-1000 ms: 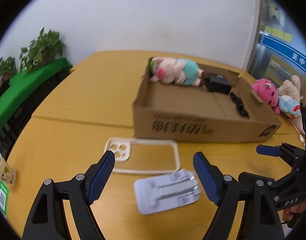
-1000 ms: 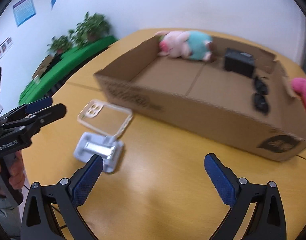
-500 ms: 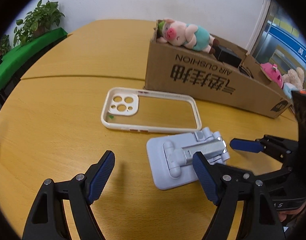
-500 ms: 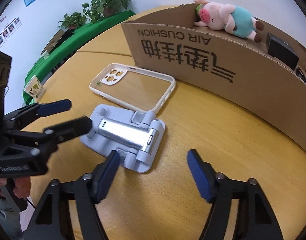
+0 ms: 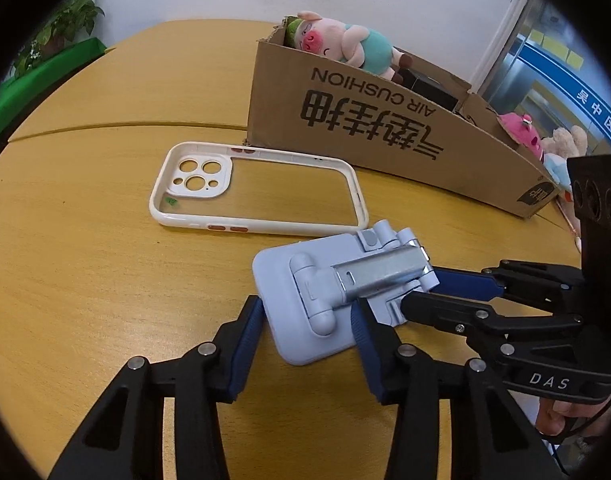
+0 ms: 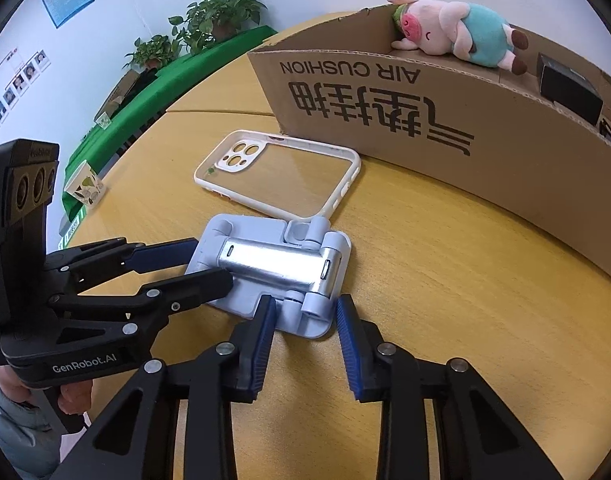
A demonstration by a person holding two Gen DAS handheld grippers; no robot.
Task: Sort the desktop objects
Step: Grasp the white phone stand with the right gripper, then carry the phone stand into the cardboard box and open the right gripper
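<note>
A: Both tools are right down on the table now. A second ago they hung high and wide; the left gripper [image 5: 307,326] has since narrowed until its blue pads [image 5: 247,344] flank the base plate of the folding phone stand [image 5: 337,284]

B: And the right gripper [image 6: 303,322] has closed in from the other side, straddling the hinged end of that same stand [image 6: 273,268], pads [image 6: 263,332] just beside it. Contact on either tool? Too close to call from these views

A: So nothing is lifted. The stand lies flat on the wooden table [image 5: 85,260], its far edge touching or very nearly touching the phone case [image 5: 257,192]

B: The case sits between the stand and the cardboard box [image 5: 393,128], where the plush pig [image 5: 341,42] rests on the rim at the corner

A: Two tools on one small stand suggests they mean to fold or steady it before it goes into the box

B: The worry is the case: a drag toward the box would shove it along
</note>
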